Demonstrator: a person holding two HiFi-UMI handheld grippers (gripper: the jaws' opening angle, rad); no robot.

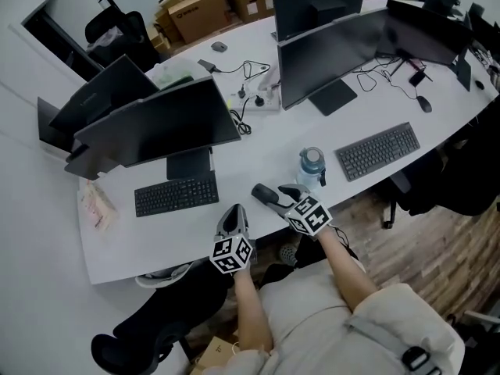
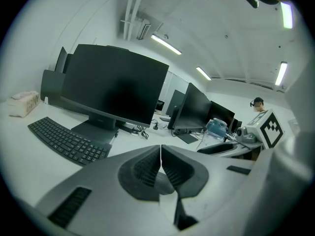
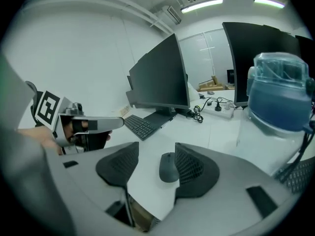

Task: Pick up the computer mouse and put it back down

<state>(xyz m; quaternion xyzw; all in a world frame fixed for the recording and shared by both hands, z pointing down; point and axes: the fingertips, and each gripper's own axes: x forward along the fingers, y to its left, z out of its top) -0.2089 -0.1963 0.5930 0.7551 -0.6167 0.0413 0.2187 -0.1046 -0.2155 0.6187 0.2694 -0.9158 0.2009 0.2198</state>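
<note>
Going across from the left. My left gripper [image 2: 161, 151] has its jaws pressed flat together with nothing in them. It hangs low by the front of the desk [image 3: 221, 132], just right of the near keyboard [image 1: 176, 195]. No job for it here as far as I can tell, so I'd leave it parked out of the way.

All the work is on the right gripper [image 3: 156, 150]. Jaws are spread, pads on nothing. Honestly can't say whether this is the lead-in to the grab or the pull-away after set-down. If it's the grab: shift the tool a touch to its right so the computer mouse [image 3: 168, 168] ends up centred in the gap. Then come down low so the pads meet its long sides and not the curved top, and squeeze gently. It's smooth rounded plastic, so I'd guess it squirts out if pinched high. If it's the pull-away: straight up, no sideways drift.

Where the mouse is: flat on the desk, below the gap, tucked up by the right-hand jaw. That pad covers part of its side, and I can't tell if they touch. The left-hand jaw is well apart from it. The mouse sits near the desk's front edge, so a nudge toward me could drop it. A water bottle [image 3: 278, 95] stands further right, near but clear.
</note>
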